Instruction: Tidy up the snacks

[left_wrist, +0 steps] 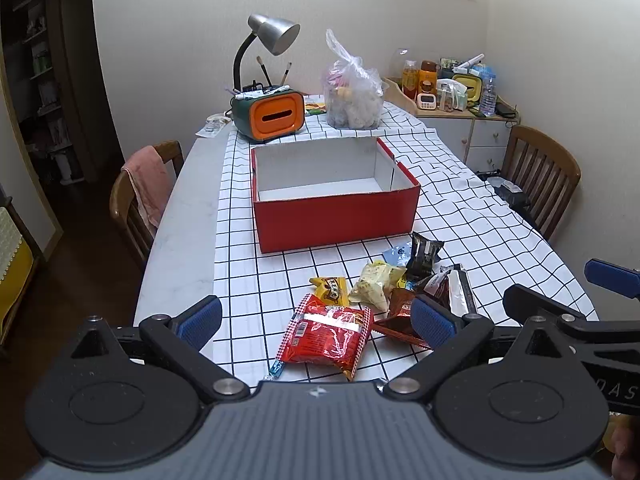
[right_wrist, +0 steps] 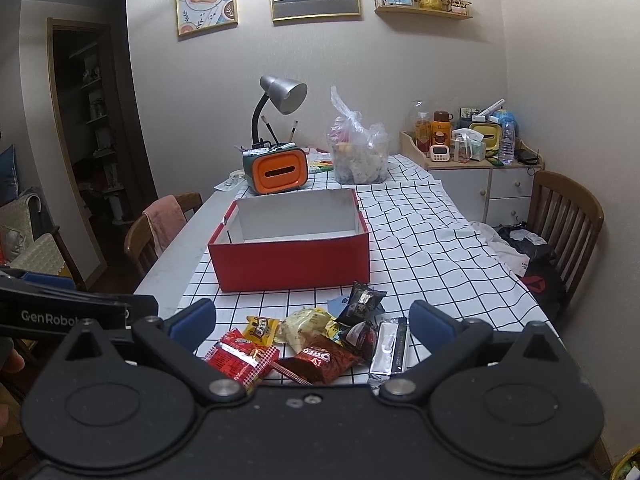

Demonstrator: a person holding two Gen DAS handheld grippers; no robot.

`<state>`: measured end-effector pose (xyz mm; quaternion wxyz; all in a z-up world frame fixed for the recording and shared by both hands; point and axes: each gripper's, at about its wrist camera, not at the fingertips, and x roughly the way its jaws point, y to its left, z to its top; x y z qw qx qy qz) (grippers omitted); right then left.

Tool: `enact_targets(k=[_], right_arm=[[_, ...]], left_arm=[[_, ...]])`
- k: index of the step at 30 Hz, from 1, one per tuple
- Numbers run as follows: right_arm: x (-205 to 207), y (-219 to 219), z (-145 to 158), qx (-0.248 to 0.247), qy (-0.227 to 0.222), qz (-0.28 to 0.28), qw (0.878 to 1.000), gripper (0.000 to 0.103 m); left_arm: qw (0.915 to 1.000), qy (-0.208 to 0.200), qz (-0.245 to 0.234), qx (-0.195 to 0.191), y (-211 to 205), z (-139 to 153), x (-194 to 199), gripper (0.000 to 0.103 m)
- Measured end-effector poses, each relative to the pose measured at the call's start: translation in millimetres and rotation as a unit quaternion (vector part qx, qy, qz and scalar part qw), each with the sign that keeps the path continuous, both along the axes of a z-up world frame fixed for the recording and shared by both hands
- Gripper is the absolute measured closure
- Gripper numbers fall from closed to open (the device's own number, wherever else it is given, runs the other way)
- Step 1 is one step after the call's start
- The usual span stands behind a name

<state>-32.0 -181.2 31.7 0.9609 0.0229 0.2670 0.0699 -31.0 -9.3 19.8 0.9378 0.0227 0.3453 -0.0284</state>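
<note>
A red cardboard box [left_wrist: 336,216] [right_wrist: 294,258] with a white, bare inside stands open on the checked tablecloth. In front of it lies a pile of snack packets: a red packet [left_wrist: 328,334] [right_wrist: 240,356], a small yellow one [left_wrist: 331,289] [right_wrist: 262,329], a pale yellow one [left_wrist: 376,285] [right_wrist: 302,326], a brown one [left_wrist: 402,310] [right_wrist: 320,360], a black one [left_wrist: 424,254] [right_wrist: 362,300] and a silver stick pack [left_wrist: 460,290] [right_wrist: 388,348]. My left gripper [left_wrist: 316,318] hangs open above the red packet. My right gripper [right_wrist: 312,320] [left_wrist: 560,292] hangs open above the pile, holding nothing.
An orange-fronted tissue box [left_wrist: 272,114] with a desk lamp [left_wrist: 272,34] and a clear plastic bag [left_wrist: 352,96] of items stand behind the box. Wooden chairs [left_wrist: 540,184] [left_wrist: 140,196] flank the table. A cluttered cabinet [right_wrist: 472,160] stands at the back right.
</note>
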Motion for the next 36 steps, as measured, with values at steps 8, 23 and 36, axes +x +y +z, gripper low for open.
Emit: enact_targets(k=[8, 23, 36], right_arm=[[-3.6, 2.0, -0.9, -0.003, 0.000, -0.002, 1.000, 0.000], [-4.6, 7.1, -2.5, -0.012, 0.007, -0.010, 1.000, 0.000], [8.8, -4.1, -22.9, -0.028, 0.033, -0.013, 0.999, 0.001]], left_arm=[[1.0000, 0.001, 0.001, 0.005, 1.2, -0.3, -1.7, 0.002], [0.9999, 0.015, 0.000, 0.003, 2.8, -6.2, -4.1, 0.002], [0.9985, 0.053, -0.013, 0.004, -9.3, -32.5, 18.8, 0.002]])
